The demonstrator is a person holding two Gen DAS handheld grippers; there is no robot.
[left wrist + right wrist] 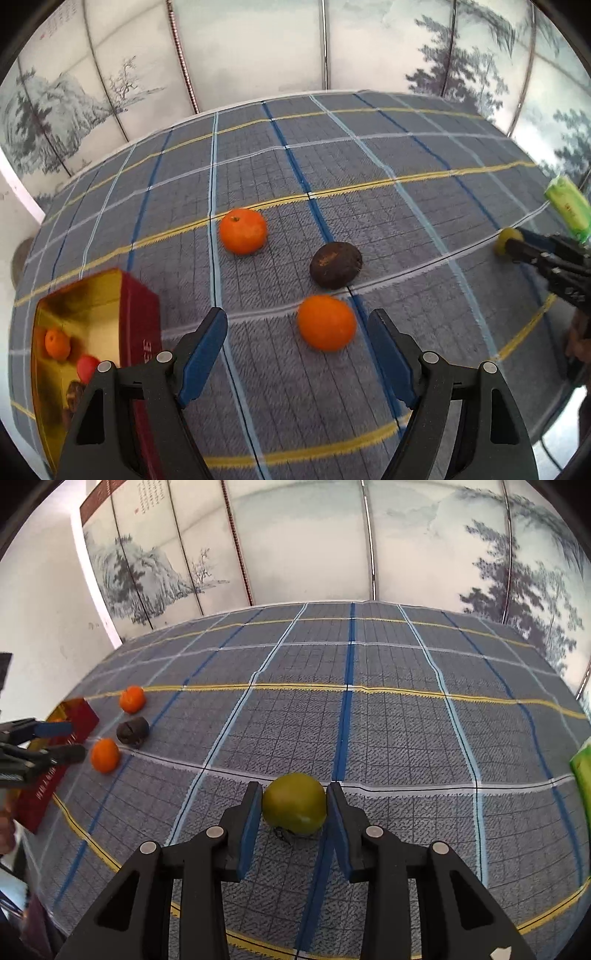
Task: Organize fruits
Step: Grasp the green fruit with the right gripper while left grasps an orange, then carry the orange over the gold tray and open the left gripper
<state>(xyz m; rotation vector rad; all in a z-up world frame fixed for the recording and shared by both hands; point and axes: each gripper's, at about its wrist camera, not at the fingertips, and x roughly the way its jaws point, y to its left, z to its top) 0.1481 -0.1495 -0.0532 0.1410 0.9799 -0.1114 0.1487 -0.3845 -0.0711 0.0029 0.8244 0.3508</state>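
Right claw (293, 805) is down at the desk (369, 720) with a green fruit (294, 803) between its blue pads, one pad at each flank and hardly any gap showing, so it looks to be closing on it or just gripping; whether the fruit has left the plaid cloth I cannot tell. That low, level approach makes sense: the fruit is squat and rounded, a little wider than tall, its broad axis running across from pad to pad, and a dark stem bit pokes out underneath toward the camera. Over to the left claw (297, 330), jaws spread wide and holding nothing, hovering just short of the near orange (326, 322), which sits between the fingertips but slightly beyond them, likely the next pick. Behind it lie a dark brown fruit (335, 264), slightly oval with its long axis roughly left to right, and a far orange (243, 231), stem end up. The red tin (142, 332) with gold lining waits at the left, already holding an orange and a red fruit, so it reads as the collection spot.
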